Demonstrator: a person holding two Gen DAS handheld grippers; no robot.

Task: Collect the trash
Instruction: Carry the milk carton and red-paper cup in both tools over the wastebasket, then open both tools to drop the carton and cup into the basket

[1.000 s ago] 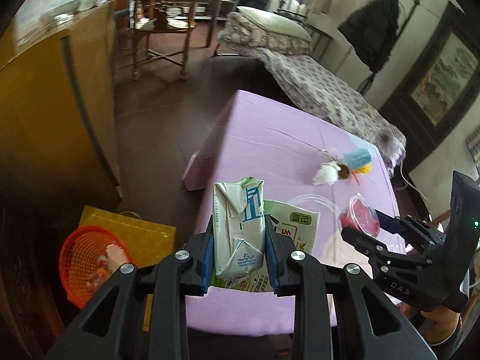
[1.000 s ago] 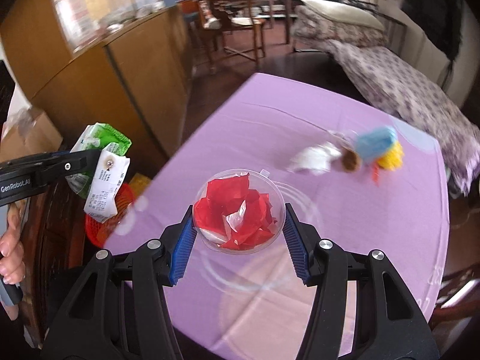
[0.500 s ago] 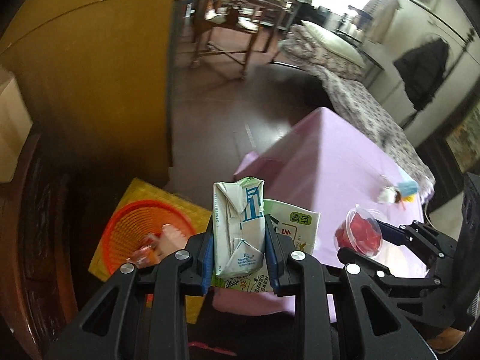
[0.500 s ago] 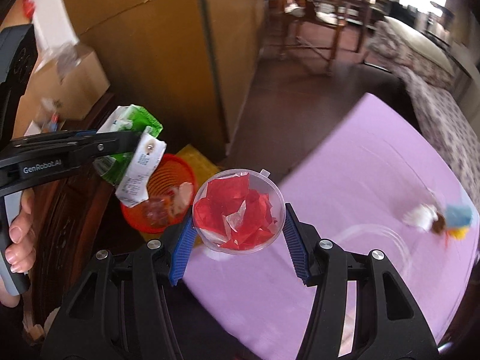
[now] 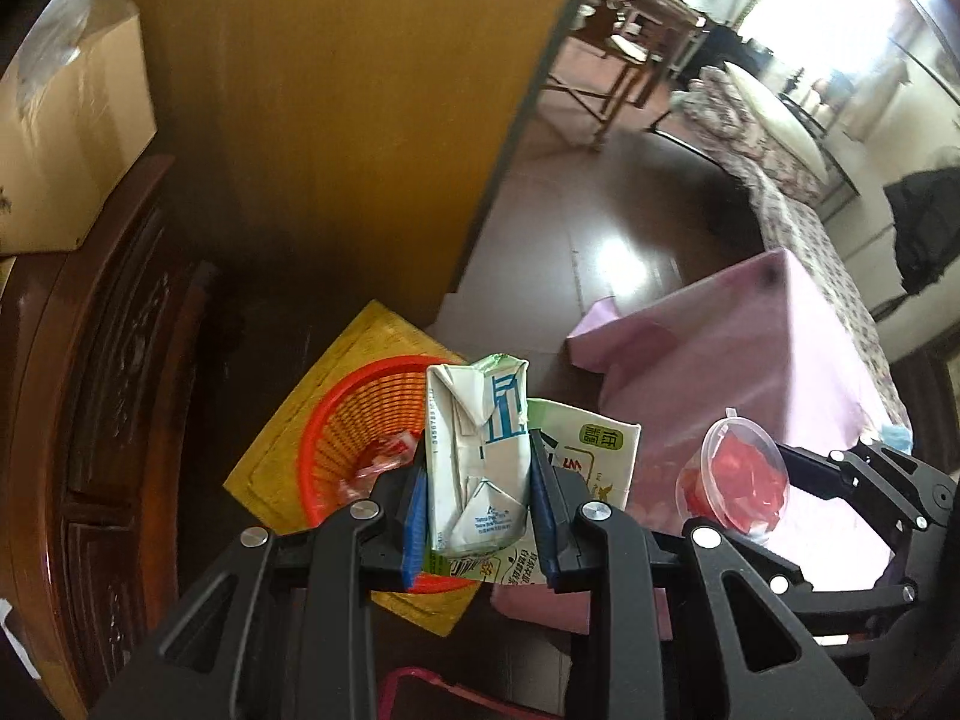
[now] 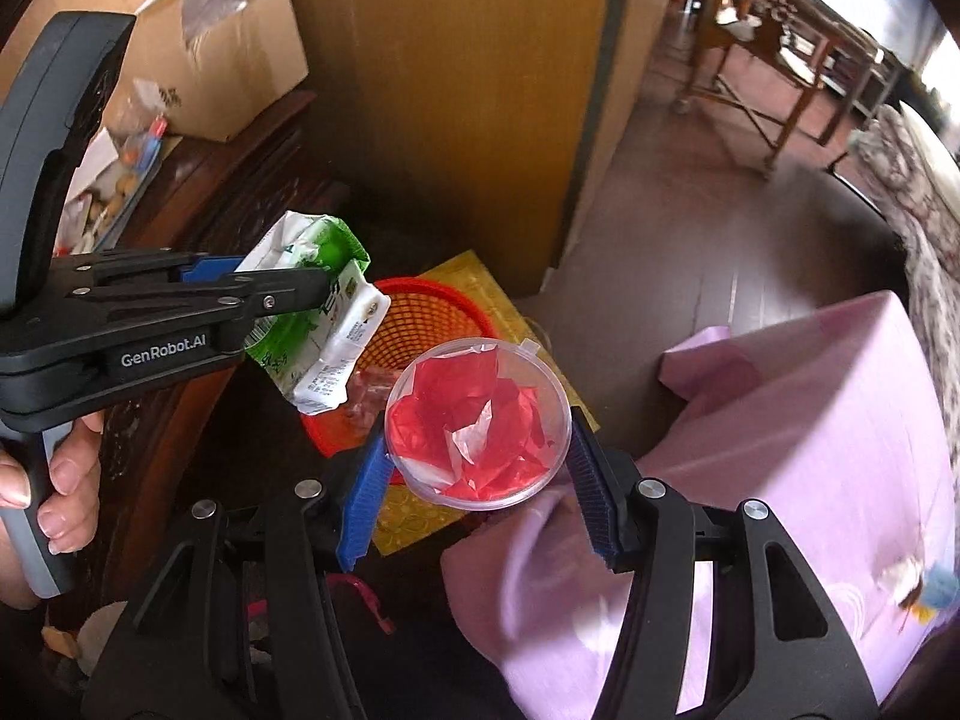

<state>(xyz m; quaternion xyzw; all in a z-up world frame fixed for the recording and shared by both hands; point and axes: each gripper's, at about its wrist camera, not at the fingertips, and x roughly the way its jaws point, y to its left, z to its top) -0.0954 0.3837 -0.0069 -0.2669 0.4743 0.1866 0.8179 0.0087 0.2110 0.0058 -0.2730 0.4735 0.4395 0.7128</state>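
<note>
Left tongs clamped on a flattened milk carton above the orange basket on the floor, right tongs gripping a clear cup of red wrappers beside the purple-clothed table.

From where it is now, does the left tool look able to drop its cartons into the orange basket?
Probably yes. The left tool holds the cartons above the orange basket, whose mouth is open with only some wrappers inside.
</note>
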